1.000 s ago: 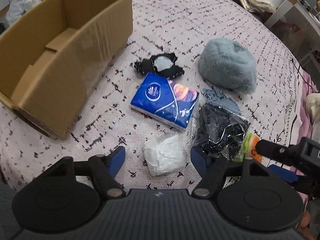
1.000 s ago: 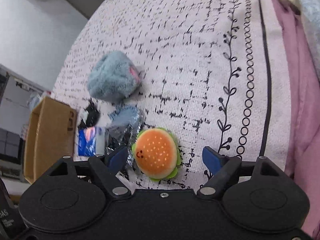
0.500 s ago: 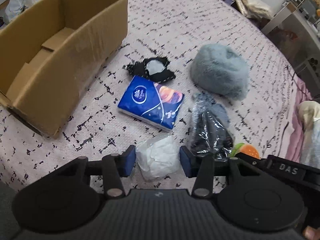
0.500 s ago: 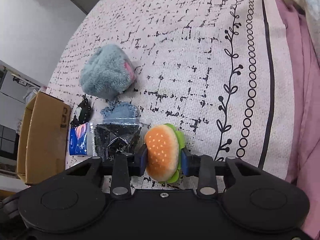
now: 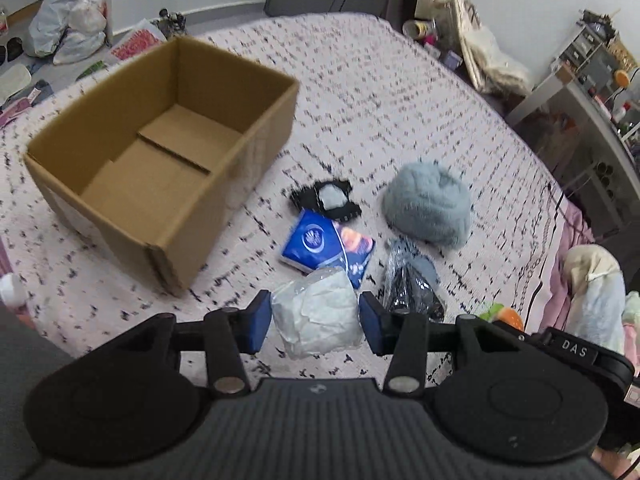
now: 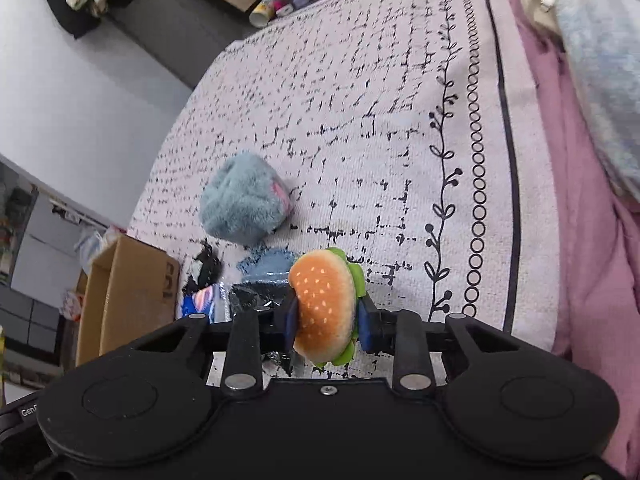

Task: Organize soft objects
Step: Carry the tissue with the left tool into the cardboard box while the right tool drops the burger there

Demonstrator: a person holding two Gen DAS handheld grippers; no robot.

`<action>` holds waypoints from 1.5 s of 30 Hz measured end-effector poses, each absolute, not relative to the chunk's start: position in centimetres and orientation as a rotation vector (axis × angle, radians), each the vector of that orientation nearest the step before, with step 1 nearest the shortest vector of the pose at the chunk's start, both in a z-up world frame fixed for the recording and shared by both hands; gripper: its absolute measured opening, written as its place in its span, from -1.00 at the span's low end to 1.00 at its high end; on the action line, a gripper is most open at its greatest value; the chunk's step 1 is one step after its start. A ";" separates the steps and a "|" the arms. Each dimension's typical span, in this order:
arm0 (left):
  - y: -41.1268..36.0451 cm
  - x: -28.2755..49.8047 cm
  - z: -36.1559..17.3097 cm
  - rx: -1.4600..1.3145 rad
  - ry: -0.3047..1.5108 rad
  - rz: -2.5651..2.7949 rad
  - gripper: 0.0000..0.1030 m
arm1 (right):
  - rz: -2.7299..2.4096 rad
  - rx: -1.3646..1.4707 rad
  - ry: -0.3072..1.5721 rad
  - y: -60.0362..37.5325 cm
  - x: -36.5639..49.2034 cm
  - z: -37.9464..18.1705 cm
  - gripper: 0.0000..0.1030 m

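- Left wrist view: the left gripper [image 5: 316,322] has its two blue pads pressed against either side of a white crumpled packet in clear plastic [image 5: 318,314], grasping it above the patterned bedspread [image 5: 380,92].
- At 11 o'clock from that gripper sits an open cardboard box [image 5: 160,168] with its flaps folded flat inside; nothing else shows in it.
- At 12 o'clock, just beyond the white packet, lies a blue tissue pack [image 5: 320,244], and past it a small black frilly item with a pale centre [image 5: 326,198].
- At 1 o'clock rests a fluffy grey-blue plush [image 5: 428,208]. Nearer, a dark bundle in clear plastic [image 5: 412,292] lies on the bedspread, overlapping a blue knitted piece [image 5: 424,268].
- Right wrist view: the right gripper [image 6: 326,316] is clenched on a plush hamburger [image 6: 324,304], squeezed between the blue pads, turned on edge and lifted off the bedspread.
- In that view the fluffy plush lies at 11 o'clock, and the box stands at 9 o'clock near the edge of the bed.
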State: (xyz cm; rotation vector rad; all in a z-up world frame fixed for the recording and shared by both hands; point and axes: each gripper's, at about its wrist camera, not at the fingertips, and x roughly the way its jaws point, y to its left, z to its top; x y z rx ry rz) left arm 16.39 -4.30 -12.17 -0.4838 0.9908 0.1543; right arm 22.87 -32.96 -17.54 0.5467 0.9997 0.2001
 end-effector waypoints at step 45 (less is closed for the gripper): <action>7.2 21.5 -4.0 -0.524 0.699 0.202 -0.09 | 0.293 0.440 0.695 -21.9 21.1 -3.1 -0.44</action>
